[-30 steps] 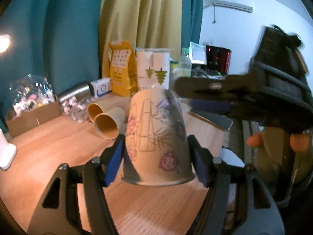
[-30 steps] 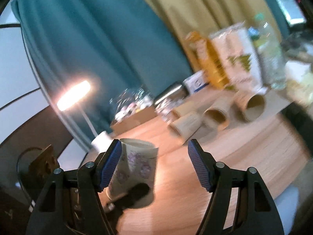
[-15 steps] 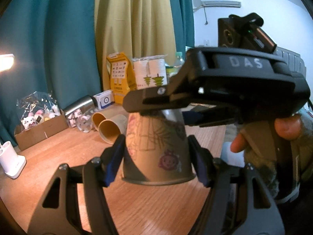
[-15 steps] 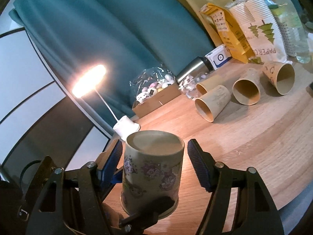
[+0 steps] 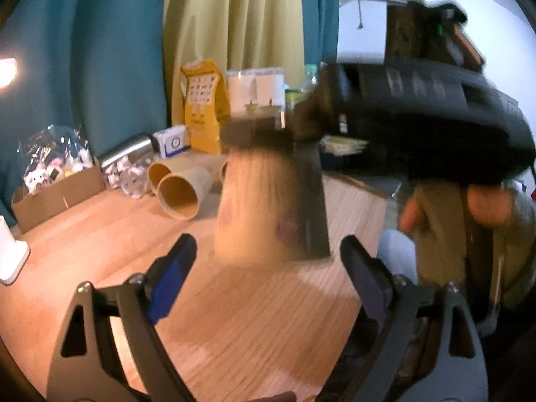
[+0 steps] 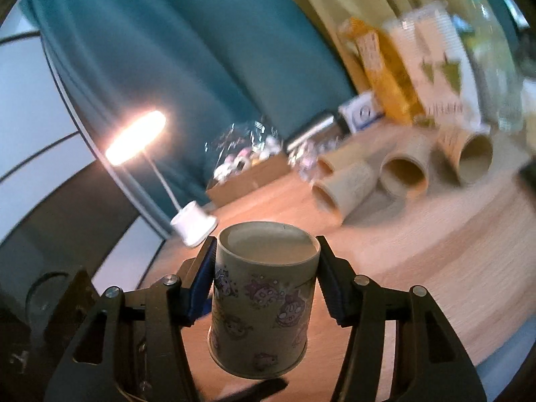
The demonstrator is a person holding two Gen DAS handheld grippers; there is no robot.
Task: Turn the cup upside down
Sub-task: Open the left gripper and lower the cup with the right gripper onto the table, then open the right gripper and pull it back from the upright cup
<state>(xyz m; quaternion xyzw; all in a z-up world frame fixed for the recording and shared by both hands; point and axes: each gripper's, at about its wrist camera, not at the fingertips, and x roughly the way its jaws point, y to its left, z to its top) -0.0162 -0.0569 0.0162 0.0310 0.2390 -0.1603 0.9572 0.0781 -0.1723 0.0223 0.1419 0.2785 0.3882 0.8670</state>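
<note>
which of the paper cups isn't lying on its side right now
The cartoon-printed cup, upside down with its base on top, clamped in the right gripper. The plain brown cups lie sideways on the table.

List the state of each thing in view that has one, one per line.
printed cup: upside down, base up, clamped near its base, rim above the table.
right gripper: shut on the cup.
left gripper: open, fingers clear of the cup.
plain cups: lying on their sides.
desk lamp: lit.

teal curtain (image 6: 187, 43) and yellow curtain (image 5: 234, 16) behind wooden table (image 5: 251, 318), lit lamp (image 6: 137, 137)
</note>
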